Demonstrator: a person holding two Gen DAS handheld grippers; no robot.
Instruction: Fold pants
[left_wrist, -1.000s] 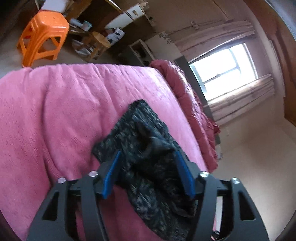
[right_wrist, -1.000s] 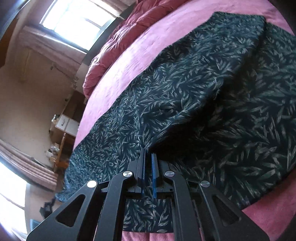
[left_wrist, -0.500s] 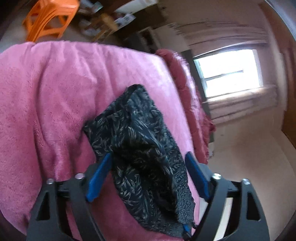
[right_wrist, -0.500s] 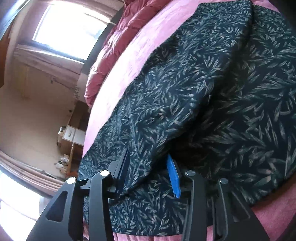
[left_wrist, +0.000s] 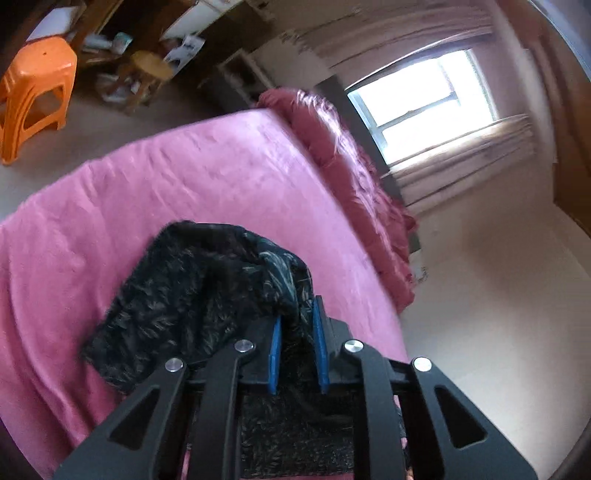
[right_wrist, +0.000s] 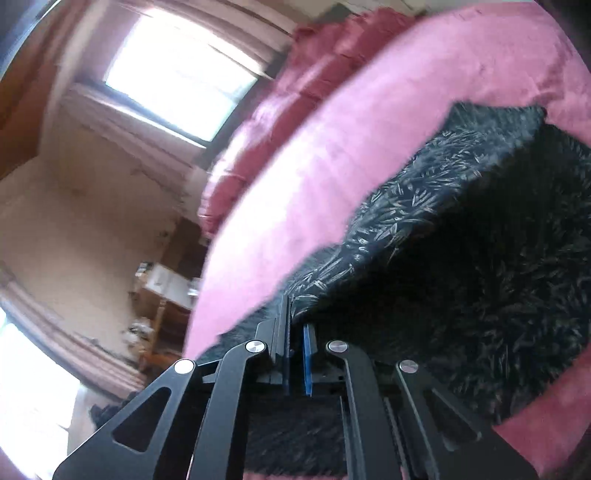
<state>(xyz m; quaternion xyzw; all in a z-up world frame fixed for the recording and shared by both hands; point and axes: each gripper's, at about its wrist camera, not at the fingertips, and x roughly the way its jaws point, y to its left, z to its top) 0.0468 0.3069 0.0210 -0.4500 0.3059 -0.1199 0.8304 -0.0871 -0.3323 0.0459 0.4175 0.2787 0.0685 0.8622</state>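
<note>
The pants (left_wrist: 184, 295) are dark with a pale leaf print and lie on a pink bed cover (left_wrist: 184, 177). My left gripper (left_wrist: 297, 317) is shut on a bunched fold of the pants and lifts it off the cover. In the right wrist view the pants (right_wrist: 461, 258) spread to the right over the pink cover (right_wrist: 332, 166). My right gripper (right_wrist: 295, 325) is shut on an edge of the pants, which rises as a raised fold with dark shadow under it.
A red quilt (left_wrist: 351, 177) lies bunched along the bed's far edge below a bright window (left_wrist: 424, 99). An orange plastic stool (left_wrist: 33, 92) and cluttered wooden furniture (left_wrist: 147, 70) stand on the floor past the bed.
Both grippers were open around the fabric half a second ago and have closed on it. Both have pulled up and back, lifting the pants; more pink cover shows.
</note>
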